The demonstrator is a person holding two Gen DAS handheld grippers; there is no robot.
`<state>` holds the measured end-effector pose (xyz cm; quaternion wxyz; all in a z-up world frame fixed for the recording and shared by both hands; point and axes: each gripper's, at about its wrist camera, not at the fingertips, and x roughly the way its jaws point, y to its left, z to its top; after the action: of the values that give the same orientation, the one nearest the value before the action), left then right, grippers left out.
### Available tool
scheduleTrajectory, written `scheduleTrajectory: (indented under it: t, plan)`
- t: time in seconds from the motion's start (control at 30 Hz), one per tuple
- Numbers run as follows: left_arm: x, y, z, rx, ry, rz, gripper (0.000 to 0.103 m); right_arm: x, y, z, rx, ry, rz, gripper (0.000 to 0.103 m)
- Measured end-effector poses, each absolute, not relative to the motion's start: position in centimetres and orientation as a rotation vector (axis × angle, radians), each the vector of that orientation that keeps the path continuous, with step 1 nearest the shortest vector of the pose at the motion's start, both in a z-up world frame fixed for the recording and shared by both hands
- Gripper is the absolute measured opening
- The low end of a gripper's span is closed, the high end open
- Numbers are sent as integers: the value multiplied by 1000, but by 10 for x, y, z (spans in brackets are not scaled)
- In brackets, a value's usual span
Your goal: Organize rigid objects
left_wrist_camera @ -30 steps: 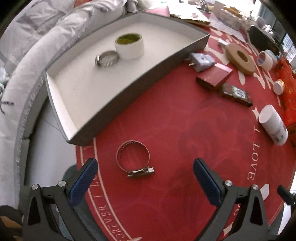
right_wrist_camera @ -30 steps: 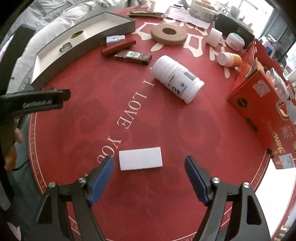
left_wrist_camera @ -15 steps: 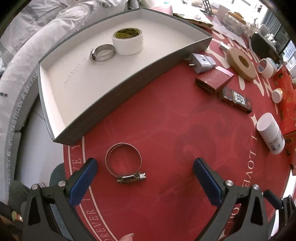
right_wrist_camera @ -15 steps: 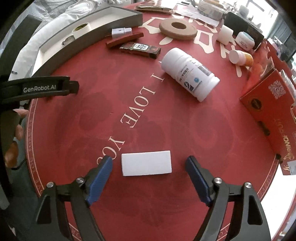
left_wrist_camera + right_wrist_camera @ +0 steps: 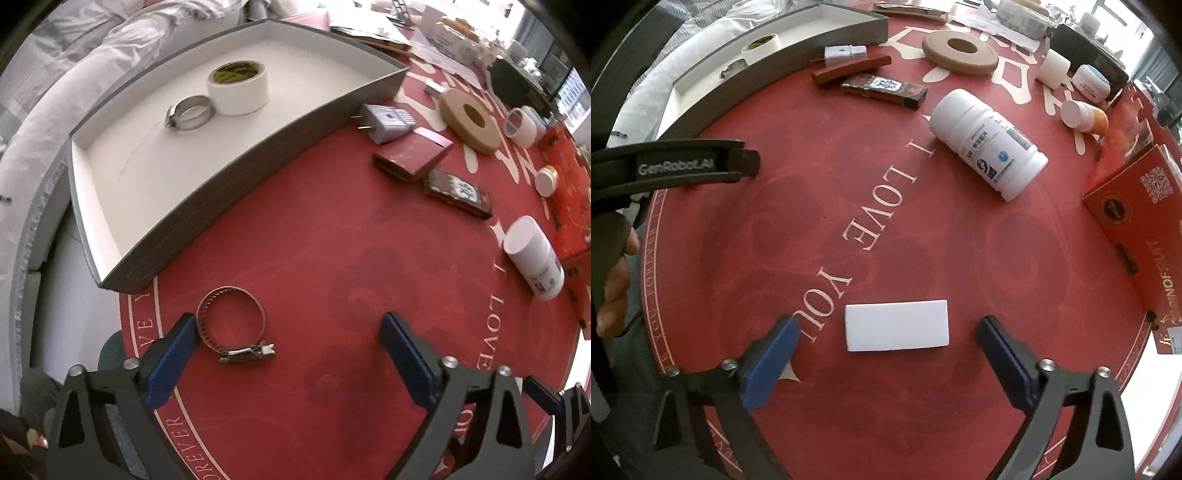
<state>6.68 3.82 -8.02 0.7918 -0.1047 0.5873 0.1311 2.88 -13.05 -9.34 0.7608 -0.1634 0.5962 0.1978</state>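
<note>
A steel hose clamp (image 5: pixel 232 321) lies flat on the red mat. My left gripper (image 5: pixel 288 328) points down over it with its jaws closing. The clamp sits between them, close against the left pad (image 5: pixel 173 350), and no pad presses on it. A white rectangular block (image 5: pixel 897 325) lies on the mat, centred between the fingers of my right gripper (image 5: pixel 888 330). Those jaws are opening and stand clear of both ends of the block. The grey tray (image 5: pixel 258 147) holds a tape roll (image 5: pixel 238 90) and a second hose clamp (image 5: pixel 190 116).
Beyond lie a white pill bottle (image 5: pixel 988 142), a dark packet (image 5: pixel 460 194), a red box (image 5: pixel 412 153), a plug adapter (image 5: pixel 388 122) and a brown cardboard ring (image 5: pixel 958 51). An orange carton (image 5: pixel 1137 236) stands at the right. A person's fingers (image 5: pixel 615 291) show at the left edge.
In the left view the clamp has slid from mid-gap over to the left pad and the jaws have narrowed a little. In the right view the block looms larger and the jaws have spread.
</note>
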Motion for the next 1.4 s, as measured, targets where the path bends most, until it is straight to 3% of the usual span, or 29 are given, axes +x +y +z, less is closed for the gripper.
scheduleTrajectory:
  t: [0.07, 0.13, 0.2, 0.27, 0.3, 0.33, 0.93, 0.97, 1.03, 1.07, 1.1, 1.4]
  plan:
    - [67, 32, -77, -201, 1257, 249, 83, 26, -129, -88, -363, 1294, 440, 84]
    - [68, 25, -73, -175, 1254, 216, 70, 25, -127, -84, -365, 1294, 443, 66]
    - [69, 18, -70, -144, 1250, 176, 44, 27, -126, -80, -361, 1297, 436, 51]
    - [69, 11, -68, -120, 1253, 149, 26, 29, -127, -79, -352, 1306, 422, 51]
    - [69, 8, -68, -113, 1258, 138, 9, 29, -127, -79, -349, 1305, 416, 51]
    - [69, 5, -68, -112, 1264, 130, 2, 29, -128, -79, -346, 1303, 409, 51]
    - [39, 49, -40, -296, 1183, 59, 2, 36, -155, -62, -210, 1275, 340, 51]
    - [40, 50, -43, -285, 1186, 84, 8, 33, -157, -62, -202, 1277, 342, 51]
    - [44, 49, -48, -273, 1201, 104, 36, 33, -158, -61, -187, 1280, 343, 51]
    - [43, 48, -49, -270, 1204, 115, 55, 33, -160, -61, -174, 1282, 344, 51]
    - [41, 48, -50, -264, 1203, 120, 61, 33, -161, -61, -166, 1284, 346, 51]
    - [28, 5, -69, -64, 1289, 64, 62, 33, -165, -62, -138, 1278, 355, 51]
